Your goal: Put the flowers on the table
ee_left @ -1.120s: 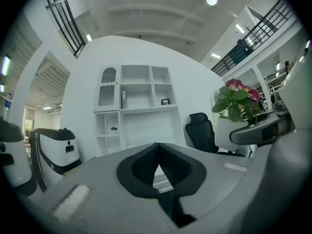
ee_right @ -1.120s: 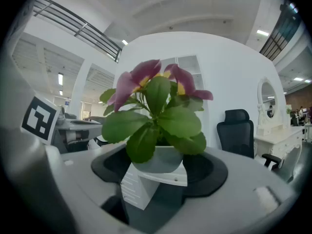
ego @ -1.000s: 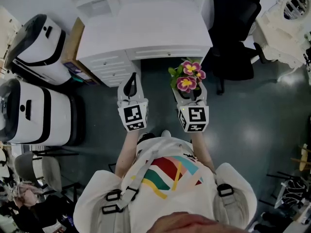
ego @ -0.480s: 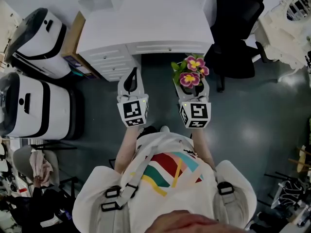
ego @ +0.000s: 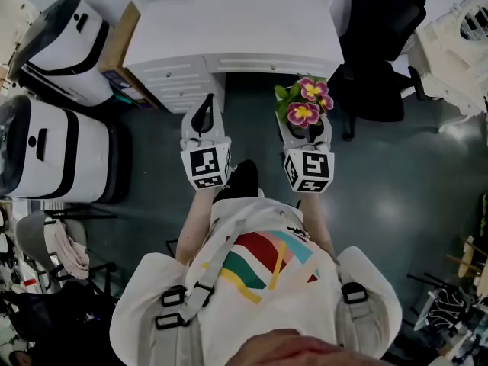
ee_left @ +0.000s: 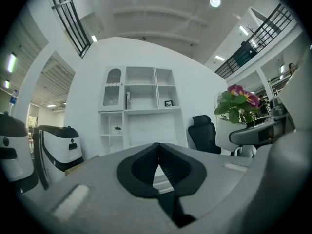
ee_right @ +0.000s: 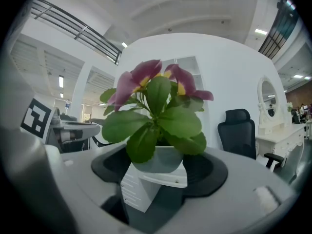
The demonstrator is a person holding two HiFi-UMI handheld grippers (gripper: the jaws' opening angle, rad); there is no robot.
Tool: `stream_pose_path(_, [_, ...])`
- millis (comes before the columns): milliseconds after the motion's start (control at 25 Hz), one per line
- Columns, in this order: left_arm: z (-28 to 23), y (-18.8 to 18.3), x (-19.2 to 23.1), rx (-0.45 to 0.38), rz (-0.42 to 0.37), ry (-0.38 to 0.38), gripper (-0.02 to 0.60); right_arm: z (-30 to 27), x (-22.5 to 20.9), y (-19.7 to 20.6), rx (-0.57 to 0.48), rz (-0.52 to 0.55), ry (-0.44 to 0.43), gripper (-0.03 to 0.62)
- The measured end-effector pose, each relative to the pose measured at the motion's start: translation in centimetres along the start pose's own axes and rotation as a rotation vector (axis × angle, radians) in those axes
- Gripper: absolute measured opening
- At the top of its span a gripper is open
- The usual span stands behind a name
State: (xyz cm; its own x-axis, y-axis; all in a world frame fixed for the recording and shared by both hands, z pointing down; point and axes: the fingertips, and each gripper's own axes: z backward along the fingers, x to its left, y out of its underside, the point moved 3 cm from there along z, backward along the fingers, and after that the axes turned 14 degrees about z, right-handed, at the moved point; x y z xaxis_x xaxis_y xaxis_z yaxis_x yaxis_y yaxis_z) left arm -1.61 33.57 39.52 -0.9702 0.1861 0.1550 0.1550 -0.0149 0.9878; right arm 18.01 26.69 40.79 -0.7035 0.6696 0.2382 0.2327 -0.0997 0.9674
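Carry stage here: the right tongs (ego: 304, 125) are pinching the pot (ee_right: 158, 160) of flowers (ego: 308, 104), held over the floor just short of the table (ego: 229, 33). The left tongs (ego: 204, 119) are pressed together with nothing in them. Next move, I'd guess: step in, lift the pot over the table edge, set it down upright, then let go. A black chair (ego: 377, 44) sits right of the path and the white machines (ego: 46, 147) are well off left, so nothing really blocks it.
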Motion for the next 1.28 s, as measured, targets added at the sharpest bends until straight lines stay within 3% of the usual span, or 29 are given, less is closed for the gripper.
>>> stream_pose_path(280, [-2.4, -0.4, 1.2, -0.038, 0.035, -0.010, 0.002, -2.2, -1.2, -0.6, -0.025, 0.031, 0.006, 0.322])
stream_pose_path(600, [-10.2, -0.7, 3.8, -0.050, 0.039, -0.007, 0.002, -8.2, -4.6, 0.2, -0.024, 0.044, 0.055, 0.322])
stream_pose_path(920, [-19.4, -0.2, 5.6, -0.022, 0.061, 0.017, 0.002, -17.8, -6.6, 1.4, 0.013, 0.024, 0.027, 0.322])
stream_pose_path(1280, [-31.8, -2.9, 8.9, -0.032, 0.077, 0.081, 0.002, -31.3, -8.1, -1.1, 0.024, 0.035, -0.008, 0.322])
